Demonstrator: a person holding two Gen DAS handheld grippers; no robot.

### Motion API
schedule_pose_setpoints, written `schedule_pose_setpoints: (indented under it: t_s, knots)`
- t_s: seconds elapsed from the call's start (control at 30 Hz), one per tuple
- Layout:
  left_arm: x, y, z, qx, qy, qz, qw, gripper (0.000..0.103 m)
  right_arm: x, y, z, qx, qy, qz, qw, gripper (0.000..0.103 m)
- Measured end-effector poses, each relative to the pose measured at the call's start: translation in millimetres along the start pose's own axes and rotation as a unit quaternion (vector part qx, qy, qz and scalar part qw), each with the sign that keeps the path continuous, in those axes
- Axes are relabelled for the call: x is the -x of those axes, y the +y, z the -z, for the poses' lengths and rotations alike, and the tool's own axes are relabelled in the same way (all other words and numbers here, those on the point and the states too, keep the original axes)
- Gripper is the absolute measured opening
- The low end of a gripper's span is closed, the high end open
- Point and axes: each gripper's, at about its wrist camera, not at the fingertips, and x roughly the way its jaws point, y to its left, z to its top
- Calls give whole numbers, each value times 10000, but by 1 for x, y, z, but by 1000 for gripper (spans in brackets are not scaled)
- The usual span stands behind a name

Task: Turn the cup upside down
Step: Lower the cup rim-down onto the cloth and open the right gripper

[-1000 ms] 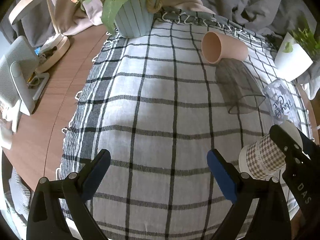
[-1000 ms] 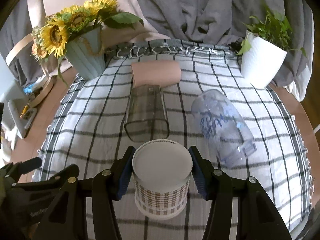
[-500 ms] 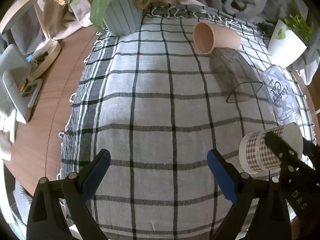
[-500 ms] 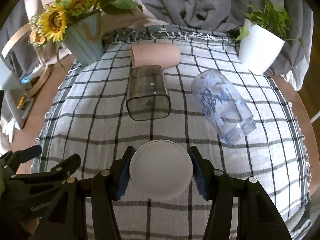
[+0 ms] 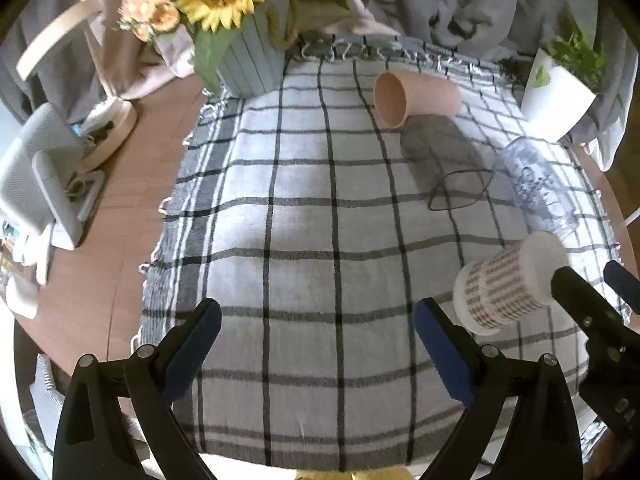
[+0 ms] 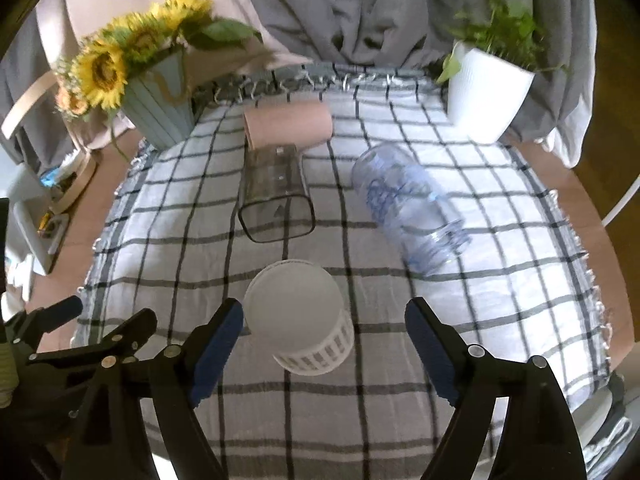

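Plaid cloth (image 6: 500, 280) w/ pink cup (image 6: 286, 128), glass tumbler (image 6: 276, 196), clear bottle (image 6: 404, 208) on sides; sunflower vase (image 6: 160, 112), white planter (image 6: 486, 94) at back.

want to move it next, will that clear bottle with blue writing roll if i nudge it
Probably yes. The clear bottle lies on its side on the checked cloth, and its round body should roll sideways easily. It looks see-through and thin-walled, so likely light and apt to skid or dent under the fingers. The soft cloth may slow it a little.
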Motion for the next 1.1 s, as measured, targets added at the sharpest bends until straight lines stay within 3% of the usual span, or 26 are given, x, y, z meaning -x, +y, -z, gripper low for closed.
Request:
schedule_pose_setpoints:
  t_s: [0.27, 0.6, 1.1]
  knots:
    - [60, -8, 28, 161, -390, 1, 9991, 101, 75, -10, 14, 144, -615, -102, 9980, 89]
    - [127, -20, 54, 83, -1062, -56, 9943, 102, 138, -22, 40, 115, -1175, -94, 9930, 92]
    - [171, -31, 74, 140, -1560, -20, 9876, 102, 185, -36, 61, 66, -1633, -94, 9865, 94]
